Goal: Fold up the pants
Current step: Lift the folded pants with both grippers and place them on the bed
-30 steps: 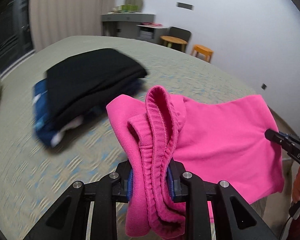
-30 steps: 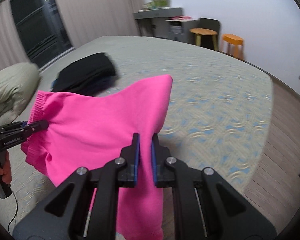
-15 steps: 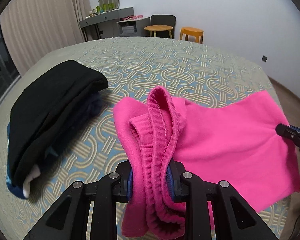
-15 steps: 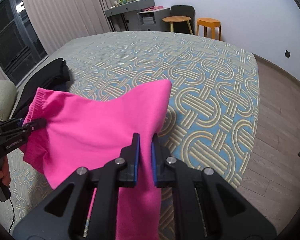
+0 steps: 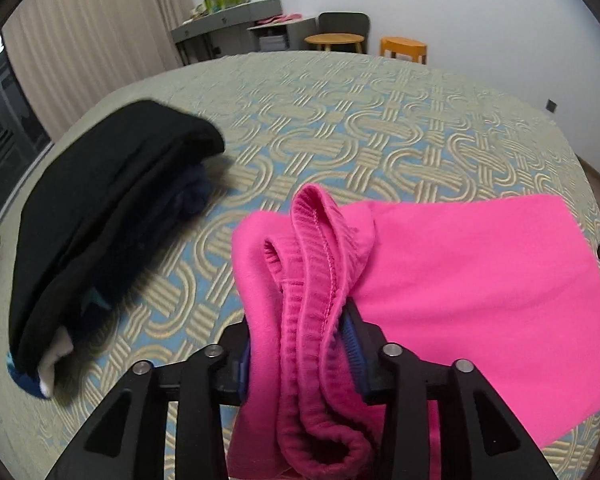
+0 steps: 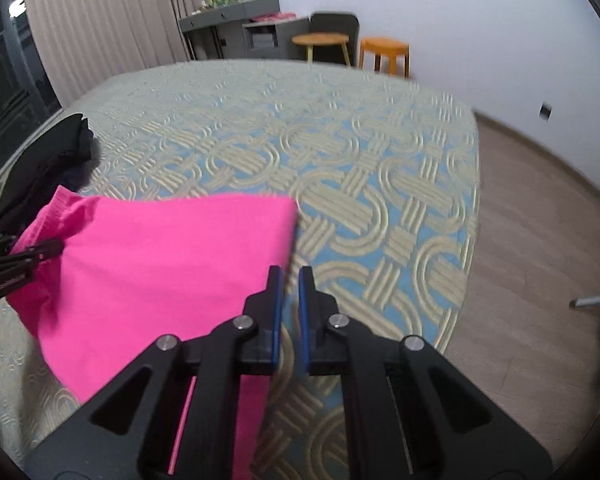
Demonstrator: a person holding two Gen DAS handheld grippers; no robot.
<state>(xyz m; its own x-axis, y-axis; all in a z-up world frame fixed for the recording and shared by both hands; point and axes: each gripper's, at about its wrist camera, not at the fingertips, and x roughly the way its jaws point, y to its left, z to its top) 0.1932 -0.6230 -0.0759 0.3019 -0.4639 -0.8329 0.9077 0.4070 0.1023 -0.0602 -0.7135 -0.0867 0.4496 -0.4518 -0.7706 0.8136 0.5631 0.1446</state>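
- Left wrist view: your left gripper [image 5: 300, 344] has the bunched waistband [image 5: 316, 264] of the pink pants [image 5: 480, 288] between its jaws, and those jaws are opening. The right blue pad stands just clear of the ribbing; the left one is hidden by cloth, so I cannot tell whether it touches.
- The pants spread from the jaws toward 3 o'clock over the patterned bedspread [image 5: 380, 140]. A stack of dark folded clothes [image 5: 112, 208] lies at 10 o'clock, near but apart.
- Risk: the thick waistband roll may cling to a pad as you withdraw, dragging the fold askew or toward the dark stack.
- Right wrist view: your right gripper [image 6: 290, 308] looks almost closed, with only a narrow slot between the pads, and I see bedspread, not cloth, in it. The pink edge lies just beside the left finger [image 6: 276, 304], at 9 o'clock.
- Risk: this side appears unheld, near the bed's edge at 3 o'clock; a tug from the left could slide the fabric or rumple the corner.
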